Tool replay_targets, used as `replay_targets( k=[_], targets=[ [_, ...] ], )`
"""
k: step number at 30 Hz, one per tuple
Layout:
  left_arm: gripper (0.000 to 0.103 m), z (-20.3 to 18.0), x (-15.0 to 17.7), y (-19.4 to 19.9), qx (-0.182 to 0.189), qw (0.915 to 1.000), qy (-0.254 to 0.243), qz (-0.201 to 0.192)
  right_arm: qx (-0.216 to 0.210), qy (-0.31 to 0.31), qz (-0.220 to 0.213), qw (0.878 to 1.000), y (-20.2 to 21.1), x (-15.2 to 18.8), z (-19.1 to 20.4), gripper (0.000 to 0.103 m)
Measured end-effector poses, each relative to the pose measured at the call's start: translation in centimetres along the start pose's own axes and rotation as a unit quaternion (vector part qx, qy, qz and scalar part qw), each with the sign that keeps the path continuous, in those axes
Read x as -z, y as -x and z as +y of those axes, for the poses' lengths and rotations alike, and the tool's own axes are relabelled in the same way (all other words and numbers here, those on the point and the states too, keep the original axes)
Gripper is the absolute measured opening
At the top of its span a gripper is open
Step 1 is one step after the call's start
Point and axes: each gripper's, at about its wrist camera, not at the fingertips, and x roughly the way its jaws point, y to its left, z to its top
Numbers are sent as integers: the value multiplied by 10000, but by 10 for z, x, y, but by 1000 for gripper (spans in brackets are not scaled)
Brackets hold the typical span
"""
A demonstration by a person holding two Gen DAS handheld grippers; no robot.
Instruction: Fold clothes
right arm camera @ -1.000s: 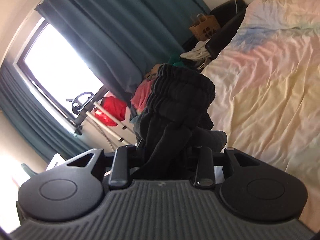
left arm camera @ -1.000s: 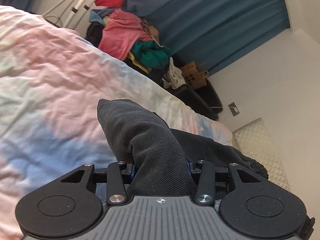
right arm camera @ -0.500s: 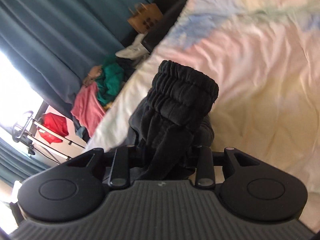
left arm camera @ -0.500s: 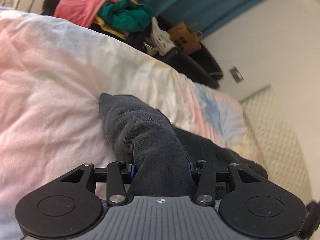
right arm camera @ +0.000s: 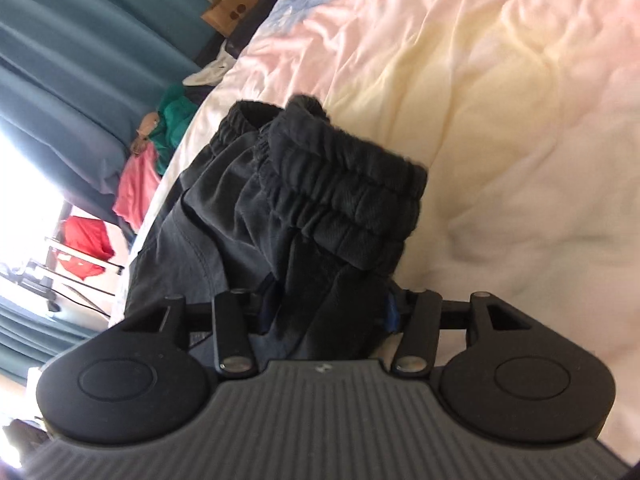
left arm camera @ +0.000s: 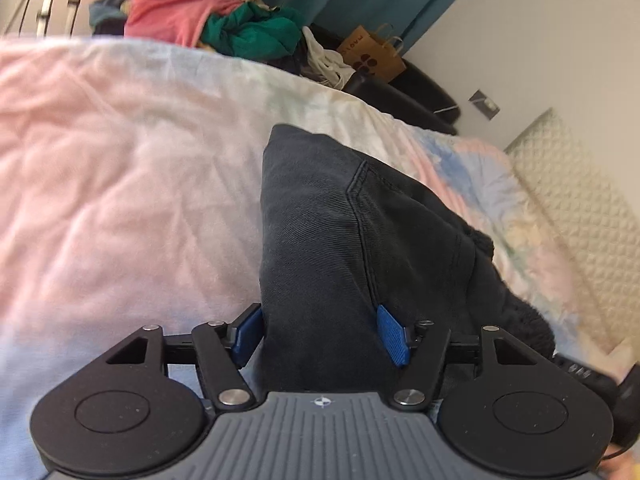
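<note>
A pair of dark grey shorts lies on the pastel tie-dye bedspread. In the left wrist view the leg end runs between the blue pads of my left gripper, whose jaws stand apart beside the cloth. In the right wrist view the gathered elastic waistband runs between the fingers of my right gripper, which look spread with the cloth loose between them.
A heap of pink, green and white clothes sits on dark furniture beyond the bed. A brown paper bag stands by the teal curtain. A quilted headboard is at right.
Both grippers have come down to the bed with the shorts. The left jaws have opened from their grip on the cloth, and the right jaws have widened too.
</note>
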Motion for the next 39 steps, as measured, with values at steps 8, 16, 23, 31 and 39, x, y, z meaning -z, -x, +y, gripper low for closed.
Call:
replay_targets(
  k=[8, 16, 23, 31, 39],
  targets=[
    [80, -57, 0, 93, -288, 9960, -756, -367, -29, 1121, -694, 9913, 100, -1, 39, 53],
    [103, -116, 21, 211, -535, 9854, -1334, -914, -403, 2348, -1253, 9631, 207, 30, 92, 65],
    [103, -148, 62, 297, -768, 9704, -1831, -1372, -719, 2913, -1662, 9393, 281, 77, 117, 89],
    [103, -153, 129, 362, -984, 9540, -2164, -1826, -736, 3388, -1757, 9214, 303, 149, 121, 89],
    [103, -128, 171, 388, -1090, 9507, -1983, -2119, -605, 3699, -1902, 9074, 290, 204, 114, 89]
  ],
)
